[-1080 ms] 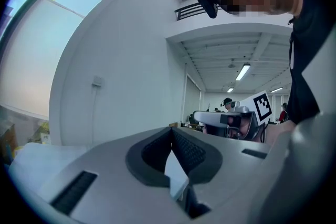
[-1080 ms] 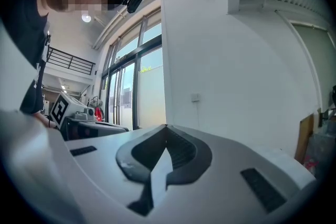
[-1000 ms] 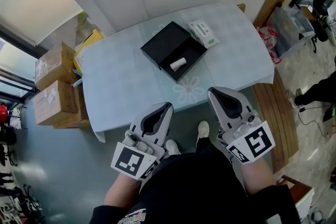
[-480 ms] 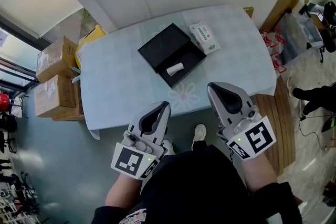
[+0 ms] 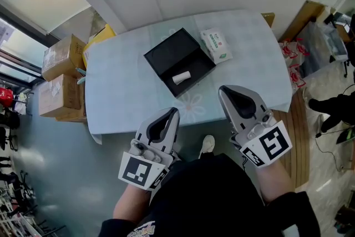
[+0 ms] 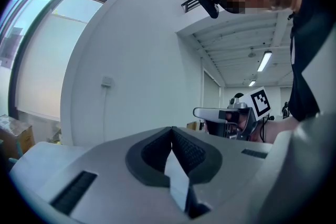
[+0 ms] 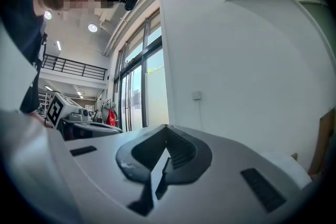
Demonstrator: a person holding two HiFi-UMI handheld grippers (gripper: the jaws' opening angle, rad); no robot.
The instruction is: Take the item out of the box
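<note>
Both grippers idle short of the table, item not yet out of its box

Head view: a white roll [image 5: 181, 77] lies inside the open black box [image 5: 195, 62] on the table [image 5: 122, 91], beside a white packet [image 5: 216, 45]; the left gripper [image 5: 174, 111] and right gripper [image 5: 222, 89] hover close to the person. Left gripper view: jaws closed, empty. Right gripper view: jaws closed, empty.

Bright, even daylight; fisheye bending, dark vignetted corners.

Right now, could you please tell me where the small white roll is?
In the head view, the white roll lies inside the open black box on the table, left of the green-and-white packet.
</note>
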